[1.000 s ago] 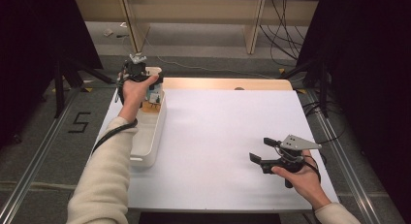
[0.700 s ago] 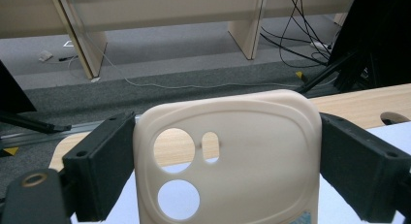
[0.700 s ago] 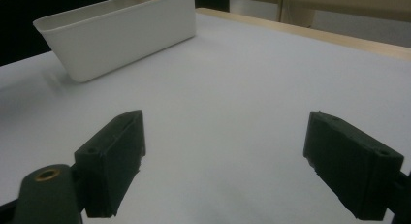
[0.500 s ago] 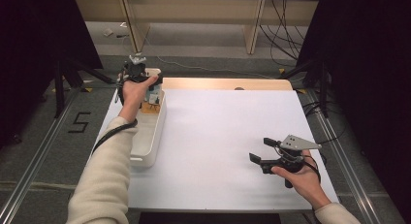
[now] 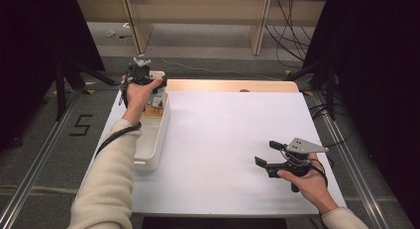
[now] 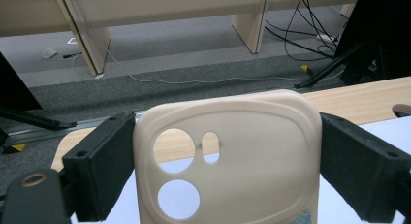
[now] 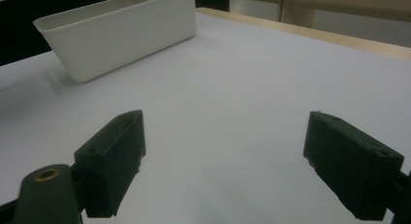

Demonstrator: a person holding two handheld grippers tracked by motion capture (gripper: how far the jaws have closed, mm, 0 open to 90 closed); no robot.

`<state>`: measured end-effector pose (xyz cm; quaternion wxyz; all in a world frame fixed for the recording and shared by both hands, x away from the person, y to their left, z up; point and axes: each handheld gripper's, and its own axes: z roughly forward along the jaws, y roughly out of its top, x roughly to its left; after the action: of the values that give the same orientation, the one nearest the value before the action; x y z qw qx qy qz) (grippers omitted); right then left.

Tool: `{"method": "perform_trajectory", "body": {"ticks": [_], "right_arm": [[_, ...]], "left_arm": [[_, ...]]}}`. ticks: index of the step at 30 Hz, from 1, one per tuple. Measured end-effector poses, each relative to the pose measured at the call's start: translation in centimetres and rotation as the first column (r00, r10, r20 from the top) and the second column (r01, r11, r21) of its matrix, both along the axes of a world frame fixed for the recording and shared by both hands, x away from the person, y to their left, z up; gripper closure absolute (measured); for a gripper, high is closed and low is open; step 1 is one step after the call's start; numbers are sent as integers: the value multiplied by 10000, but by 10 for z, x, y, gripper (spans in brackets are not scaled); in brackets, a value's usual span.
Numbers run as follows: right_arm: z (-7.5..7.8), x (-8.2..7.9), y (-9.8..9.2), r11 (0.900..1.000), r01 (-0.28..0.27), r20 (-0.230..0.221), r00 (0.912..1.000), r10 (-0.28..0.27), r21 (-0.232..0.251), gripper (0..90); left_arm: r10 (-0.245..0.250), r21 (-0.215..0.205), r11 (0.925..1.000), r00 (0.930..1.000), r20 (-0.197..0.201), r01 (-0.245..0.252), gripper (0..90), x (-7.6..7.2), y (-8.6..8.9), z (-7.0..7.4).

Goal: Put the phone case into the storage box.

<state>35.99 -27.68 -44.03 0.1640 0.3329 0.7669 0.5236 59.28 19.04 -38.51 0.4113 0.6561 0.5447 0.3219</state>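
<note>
Phone case (image 6: 228, 156) clamped in the left gripper (image 5: 140, 76), above the far end of the white bin (image 5: 154, 140).
High view: a "5" (image 5: 80, 125) is marked on the floor left of the table (image 5: 223, 135); the right gripper (image 5: 272, 157) hovers near the table's right edge. Left gripper view: both jaws press the cream case's sides; its small bottom label is unreadable. Right gripper view: jaws wide apart, nothing between them, bin beyond.

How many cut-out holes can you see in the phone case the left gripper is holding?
3. In the cream phone case, a large round hole sits upper left, another below it, and a small oblong one to the right. The bottom is cropped, so more may be hidden.
</note>
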Motion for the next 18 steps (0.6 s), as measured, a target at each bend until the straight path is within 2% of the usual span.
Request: {"method": "perform_trajectory", "body": {"ticks": [18], "right_arm": [[0,0,0,10000,-7,-16,10000,7,0,159]], "left_arm": [[-77,-6,10000,9999,-115,77,110,2,-1,-3]]}}
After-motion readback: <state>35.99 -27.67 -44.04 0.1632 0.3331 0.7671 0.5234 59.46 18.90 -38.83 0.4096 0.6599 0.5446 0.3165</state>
